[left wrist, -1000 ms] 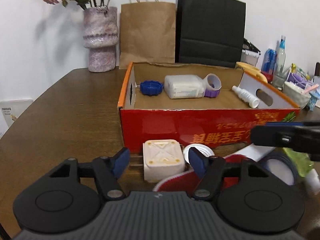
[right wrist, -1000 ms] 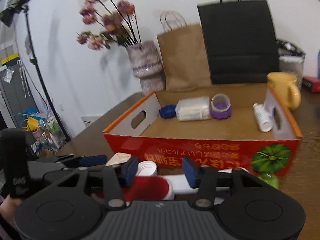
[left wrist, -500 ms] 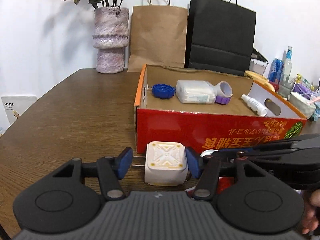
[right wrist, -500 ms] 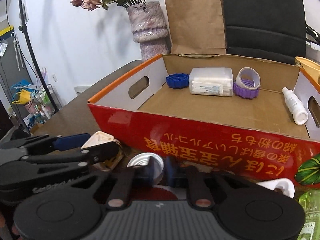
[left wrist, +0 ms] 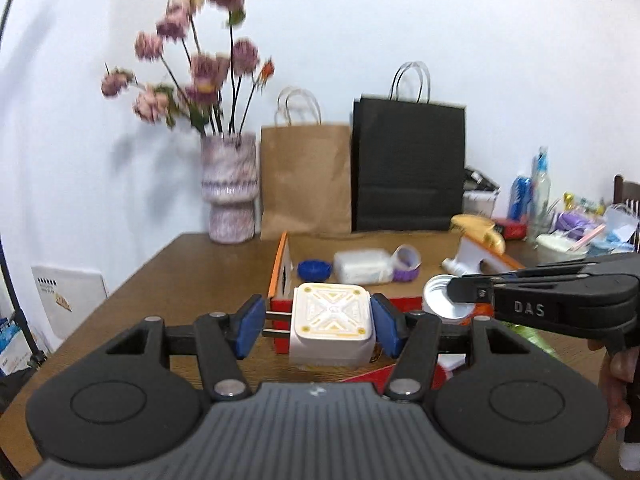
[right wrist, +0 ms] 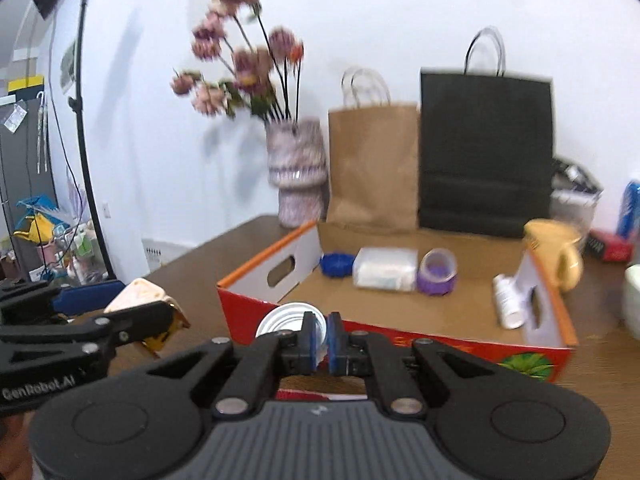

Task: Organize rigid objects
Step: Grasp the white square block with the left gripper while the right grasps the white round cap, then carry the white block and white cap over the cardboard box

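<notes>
A: Two words read clearly: "DAS" on the side of the right gripper (left wrist: 460, 294) in the left view, and "GenRobot.AI" on the left gripper (right wrist: 132, 320) in the right view. The printing on the red box (right wrist: 472, 350) is blurred now.

B: How do the tongs stand?

A: The left gripper (left wrist: 316, 326) pinches the cream cube (left wrist: 331, 322), a blue pad on each side of it. The right gripper (right wrist: 320, 338) is pressed nearly together on the rim of the white lid (right wrist: 288, 320); its jaws have just been closing, with that rim between them.

B: What differs from a second ago?

A: Both things lay on the table (left wrist: 172, 280) in front of the box. Now both are lifted off it and sit level with the box's near wall. The left jaws were spread around the cube without touching; the right jaws stood open over the lid.

B: What does one view show that the other hides?

A: The left view shows the cube's patterned top, two metal prongs on its left side, and a hand (left wrist: 616, 392) on the right handle. The right view shows only a corner of the cube (right wrist: 138, 294), but shows the box floor: blue cap (right wrist: 338, 263), clear case (right wrist: 384, 269), purple ring (right wrist: 437, 272), white bottle (right wrist: 507, 301).
</notes>
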Tool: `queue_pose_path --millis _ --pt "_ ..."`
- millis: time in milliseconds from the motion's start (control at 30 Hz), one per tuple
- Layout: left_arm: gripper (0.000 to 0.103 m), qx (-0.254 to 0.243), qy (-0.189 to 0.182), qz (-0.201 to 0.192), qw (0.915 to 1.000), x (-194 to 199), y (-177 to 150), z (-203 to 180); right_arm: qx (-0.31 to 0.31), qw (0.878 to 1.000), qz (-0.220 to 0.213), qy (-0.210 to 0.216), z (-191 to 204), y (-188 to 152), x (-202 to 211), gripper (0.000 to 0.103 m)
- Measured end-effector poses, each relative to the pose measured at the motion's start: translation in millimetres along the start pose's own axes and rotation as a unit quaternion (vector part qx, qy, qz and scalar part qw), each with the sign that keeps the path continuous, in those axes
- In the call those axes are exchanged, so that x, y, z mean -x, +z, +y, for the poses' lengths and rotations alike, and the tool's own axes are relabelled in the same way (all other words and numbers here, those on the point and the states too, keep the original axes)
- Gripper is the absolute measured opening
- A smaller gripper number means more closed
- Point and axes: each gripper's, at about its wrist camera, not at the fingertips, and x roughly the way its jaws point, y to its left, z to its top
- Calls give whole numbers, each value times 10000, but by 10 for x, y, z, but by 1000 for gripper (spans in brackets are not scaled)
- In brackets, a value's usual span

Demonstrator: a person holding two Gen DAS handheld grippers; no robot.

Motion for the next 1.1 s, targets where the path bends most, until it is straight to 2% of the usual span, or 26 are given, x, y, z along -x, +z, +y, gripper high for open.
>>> queue_pose_path --millis 67,233,500,600,833,933,1100 --pt "58 -3 22 -150 9999 207 17 -91 13 9997 -235 -36 -27 -33 280 6" --pt "58 103 -19 -407 9991 652 -4 -316 -61 9979 -485 -417 -160 -173 936 6" --pt "58 173 -55 -476 9987 1182 -157 -527 -265 9940 -799 -703 -210 -585 1746 6" --pt "58 49 35 -527 9986 1407 -233 -610 -352 9932 -824 -748 -194 -733 1957 6" --pt "58 -53 -61 -705 9975 1854 -357 -756 -299 9927 -898 -747 -81 -974 2372 6" --pt "58 -78 -105 -787 9968 1945 -353 -788 -262 9913 -1024 -786 -62 -988 2514 6" --pt "58 -79 -125 -792 9968 1906 -325 -792 -312 9903 -1065 -841 -101 -979 2528 6"
